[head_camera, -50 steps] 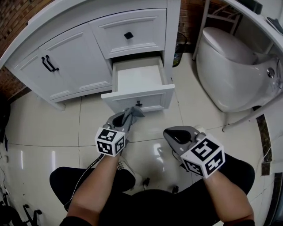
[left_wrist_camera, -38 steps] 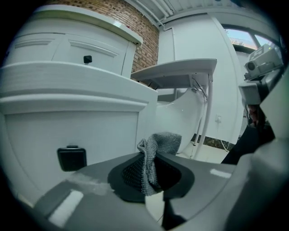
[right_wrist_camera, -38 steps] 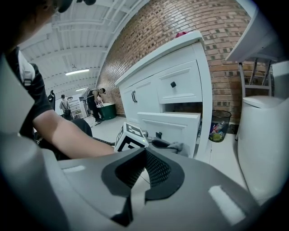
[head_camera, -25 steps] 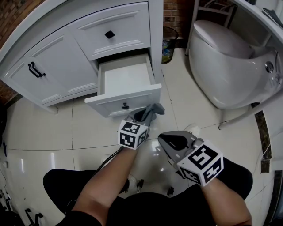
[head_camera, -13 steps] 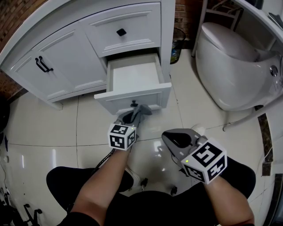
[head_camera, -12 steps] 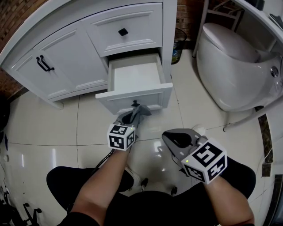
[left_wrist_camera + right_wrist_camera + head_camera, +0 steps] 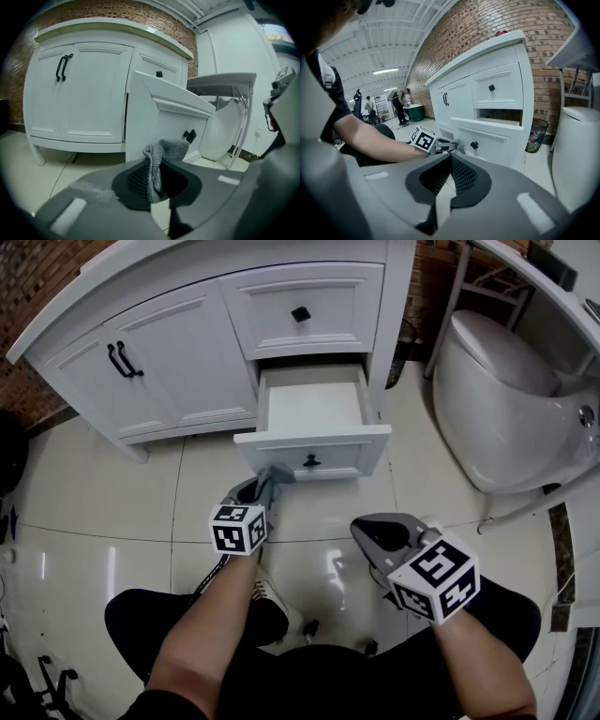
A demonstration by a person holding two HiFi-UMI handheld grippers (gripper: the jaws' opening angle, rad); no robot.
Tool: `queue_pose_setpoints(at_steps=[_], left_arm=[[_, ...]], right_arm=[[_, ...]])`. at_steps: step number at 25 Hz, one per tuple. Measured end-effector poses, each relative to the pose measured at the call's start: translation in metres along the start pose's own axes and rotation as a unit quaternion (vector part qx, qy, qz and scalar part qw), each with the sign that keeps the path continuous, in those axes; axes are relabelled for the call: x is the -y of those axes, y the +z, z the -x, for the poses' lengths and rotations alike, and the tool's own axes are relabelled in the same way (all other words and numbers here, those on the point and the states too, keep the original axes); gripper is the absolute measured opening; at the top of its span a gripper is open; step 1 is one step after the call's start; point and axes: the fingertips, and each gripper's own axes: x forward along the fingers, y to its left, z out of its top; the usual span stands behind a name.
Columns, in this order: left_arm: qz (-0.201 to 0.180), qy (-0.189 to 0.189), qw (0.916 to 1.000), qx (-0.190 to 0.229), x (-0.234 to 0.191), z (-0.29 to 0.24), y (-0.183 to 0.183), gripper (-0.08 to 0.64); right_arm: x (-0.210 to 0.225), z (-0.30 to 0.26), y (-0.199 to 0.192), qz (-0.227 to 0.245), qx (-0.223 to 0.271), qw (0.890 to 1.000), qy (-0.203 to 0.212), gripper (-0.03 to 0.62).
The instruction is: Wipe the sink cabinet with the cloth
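At the left stands the white sink cabinet (image 7: 178, 362), its two doors shut behind a pair of black handles (image 7: 120, 360). Over the pale floor tiles (image 7: 94, 512), the left gripper (image 7: 265, 484) has its jaws closed on a grey cloth (image 7: 278, 472). The left gripper view shows the knitted fabric bunched between the jaws. A loose tuft stands up past their tips and folds forward.

That tuft sits just in front of the pulled-out lower drawer (image 7: 328, 448), near its black knob (image 7: 311, 462). Whether it touches the painted front cannot be told. The drawer looks empty inside, and the drawer above it (image 7: 300, 313) is closed.

The cloth looks light, soft and limp, so it should drape and fold rather than hold a shape. Only the small part beyond the jaws would meet the cabinet. A hold across the bunched middle, as here, seems secure, though leaving more cloth free would give a broader wiping pad. The fabric should slide easily over the smooth paint. Pressure on the open drawer's front would likely push it inward.

Further right, the right gripper (image 7: 362, 529) hangs low over the floor, well apart from the cabinet. Its jaws are closed together with nothing between them. A white toilet (image 7: 506, 399) stands at the far right.
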Motion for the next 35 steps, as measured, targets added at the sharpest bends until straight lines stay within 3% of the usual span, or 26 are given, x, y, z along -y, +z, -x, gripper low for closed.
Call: queue_pose_setpoints(at_steps=[5,11,16,20,23,27,32,35], left_arm=[[0.002,0.008,0.9999,-0.015,-0.01,0.018,0.003,0.037],[0.034,-0.053,0.998,0.001,0.021,0.055,0.033,0.037],[0.02,-0.119,0.9923,0.027,0.06,0.102,0.084,0.037],[-0.037,-0.16,0.9857,0.04,0.091,0.15,0.113,0.037],[-0.066,-0.172,0.9815,0.052,0.108,0.182,0.12,0.037],[-0.072,-0.183,0.9778,0.072,0.122,0.211,0.126,0.037],[-0.08,-0.184,0.9782,0.054,0.125,0.225,0.109,0.037],[-0.086,-0.194,0.9761,0.048,0.13,0.233,0.102,0.037]], right_arm=[[0.006,0.005,0.008,-0.004,0.012,1.0,-0.012,0.005],[0.008,0.01,0.013,-0.003,0.017,1.0,-0.025,0.005],[0.002,0.019,0.024,0.009,0.026,0.999,-0.029,0.005],[-0.016,0.037,0.038,0.026,0.035,0.999,-0.025,0.005],[-0.036,0.056,0.043,0.019,0.051,0.998,-0.022,0.005],[-0.061,0.077,0.04,0.013,0.066,0.997,-0.035,0.004],[-0.082,0.094,0.027,-0.017,0.075,0.996,-0.039,0.005],[-0.084,0.096,0.022,-0.008,0.071,0.996,-0.046,0.005]])
